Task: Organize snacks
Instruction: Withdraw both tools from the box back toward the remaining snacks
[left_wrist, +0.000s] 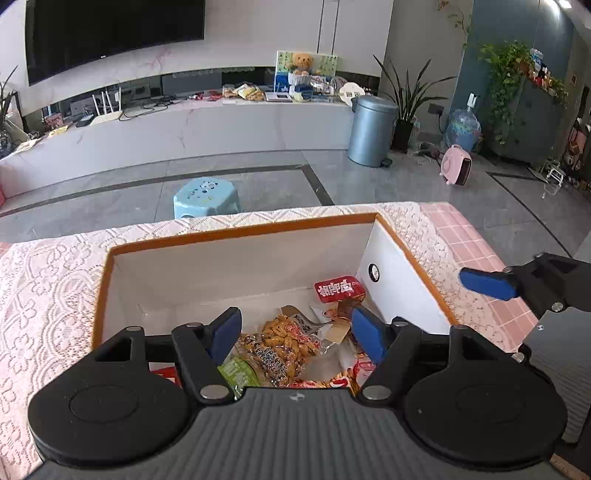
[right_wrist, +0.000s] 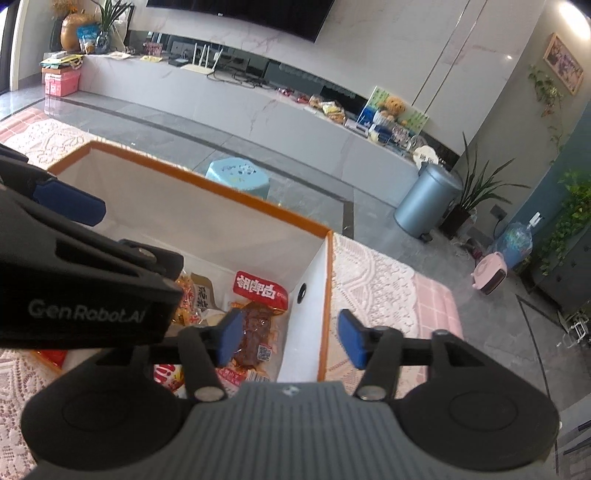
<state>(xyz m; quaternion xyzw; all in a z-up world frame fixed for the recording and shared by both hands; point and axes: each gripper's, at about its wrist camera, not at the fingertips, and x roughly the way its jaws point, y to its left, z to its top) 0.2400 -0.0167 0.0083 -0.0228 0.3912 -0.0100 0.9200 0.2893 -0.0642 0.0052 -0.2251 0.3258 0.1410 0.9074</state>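
Note:
An open white box with an orange rim stands on the lace-covered table and holds several snack packets. My left gripper is open and empty, above a clear packet of orange snacks inside the box. A red packet lies at the box's far right corner. My right gripper is open and empty, straddling the box's right wall; its left fingertip is over a red meat packet. The right gripper also shows at the right edge of the left wrist view.
The table has a white lace cloth over pink check fabric. Beyond the table are a light-blue stool on the grey floor, a grey bin and a long TV bench.

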